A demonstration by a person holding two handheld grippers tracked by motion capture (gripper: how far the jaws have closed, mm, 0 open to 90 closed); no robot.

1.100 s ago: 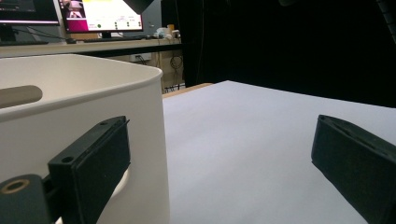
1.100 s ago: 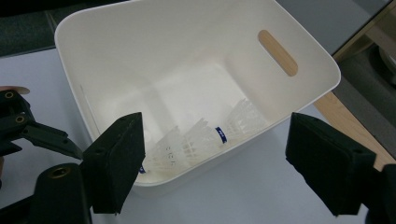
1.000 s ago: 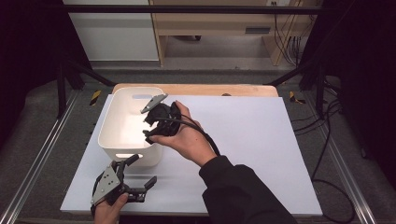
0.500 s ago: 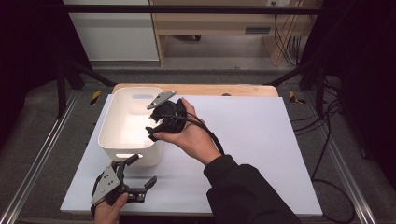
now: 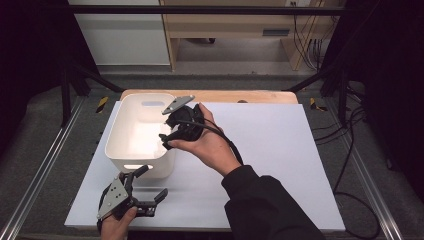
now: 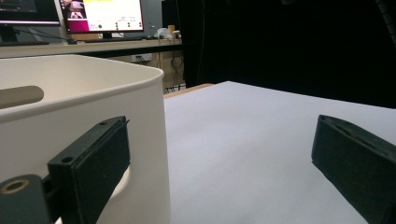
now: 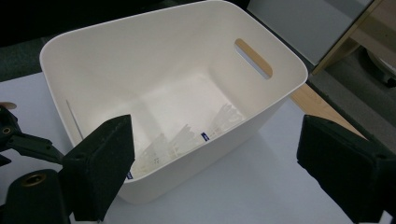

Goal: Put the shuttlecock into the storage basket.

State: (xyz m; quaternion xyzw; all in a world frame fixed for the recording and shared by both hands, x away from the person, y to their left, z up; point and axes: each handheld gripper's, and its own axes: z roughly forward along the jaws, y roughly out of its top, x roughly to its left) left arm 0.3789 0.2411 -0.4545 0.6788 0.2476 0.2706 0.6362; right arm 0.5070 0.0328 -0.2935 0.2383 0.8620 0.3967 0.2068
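— Where are your two grippers?

— My right gripper [image 5: 167, 141] hangs over the right rim of the white plastic bin with slot handles [image 5: 131, 150], left of centre in the high view. Its jaws are spread wide and have just been opening, with nothing between the pads. My left gripper [image 5: 150, 187] rests low on the white tabletop [image 5: 280, 150] at the lower left of that frame, jaws also spread and empty, one pad just beside the bin's near wall.

— And what is in the bin?

— In the right gripper view, near the centre, a few small clear plastic packets with blue labels [image 7: 184, 137] lie on the bin's floor, along its near wall. Their contents I cannot make out.
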